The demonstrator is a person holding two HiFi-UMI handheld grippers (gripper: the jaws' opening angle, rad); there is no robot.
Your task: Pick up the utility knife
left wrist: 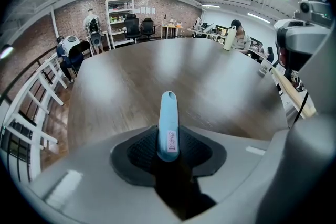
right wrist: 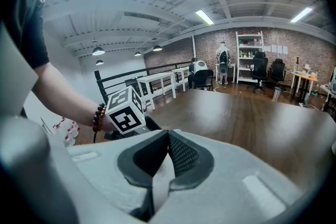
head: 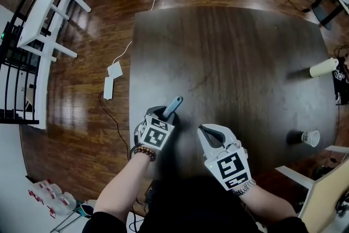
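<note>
A light blue utility knife (left wrist: 168, 128) sticks forward out of my left gripper (left wrist: 169, 150), whose black pads are shut on its rear end. From the head view the knife (head: 173, 106) points away from me over the near left part of the dark wooden table (head: 234, 52), lifted off the surface, with the left gripper (head: 163, 113) behind it. My right gripper (head: 206, 131) hovers beside it to the right, jaws closed together and holding nothing. In the right gripper view the right gripper (right wrist: 167, 150) is shut, and the left gripper's marker cube (right wrist: 125, 110) shows at the left.
Two paper cups lie on the table's right side, one (head: 323, 67) near the far right edge and one (head: 310, 138) closer to me. White chairs (head: 49, 13) and a railing stand left of the table. A power strip and cable (head: 112, 76) lie on the wooden floor.
</note>
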